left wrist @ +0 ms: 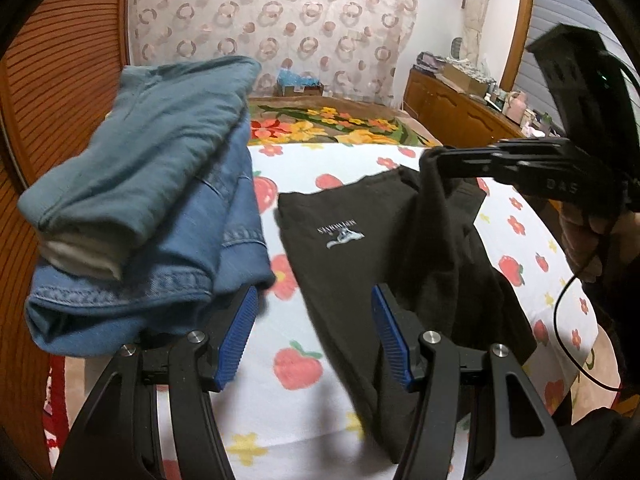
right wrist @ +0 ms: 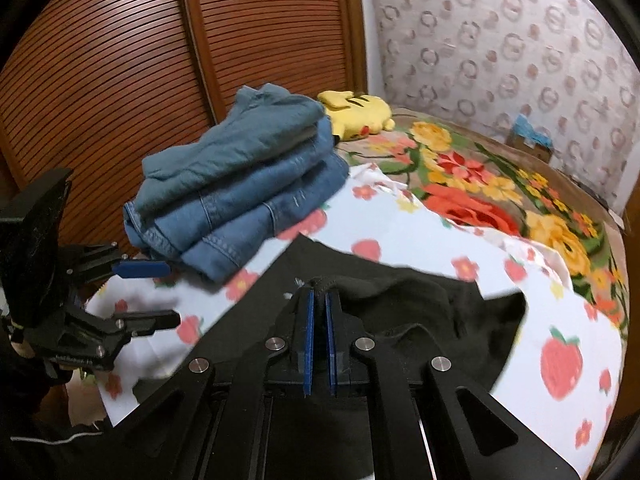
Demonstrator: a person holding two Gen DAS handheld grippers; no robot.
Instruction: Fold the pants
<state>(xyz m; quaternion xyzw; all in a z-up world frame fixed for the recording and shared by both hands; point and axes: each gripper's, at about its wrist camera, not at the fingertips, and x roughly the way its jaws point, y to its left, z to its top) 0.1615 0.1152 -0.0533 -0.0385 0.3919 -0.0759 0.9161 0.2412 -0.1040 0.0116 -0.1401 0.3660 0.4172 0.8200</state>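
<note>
Black pants [left wrist: 384, 248] with a small white printed logo lie spread on a bed covered by a white sheet [left wrist: 304, 368] patterned with red strawberries and small flowers. The right gripper [right wrist: 319, 300], its blue ribbed pads drawn together, pinches a fold of the black fabric and holds it raised off the sheet, so that the cloth drapes down from its tip. The left gripper [left wrist: 314, 312] hangs above the near part of the sheet with its two blue pads standing well apart and nothing between them; one pad is over the edge of the pants, the other just beside a stack of folded clothes. That stack, blue denim jeans [right wrist: 240, 216] under a teal garment [right wrist: 236, 148], rests at the sheet's far left, near a brown slatted wardrobe door [right wrist: 120, 60]. A yellow plush toy [right wrist: 360, 114] lies behind the stack on a floral blanket [right wrist: 480, 184].
</note>
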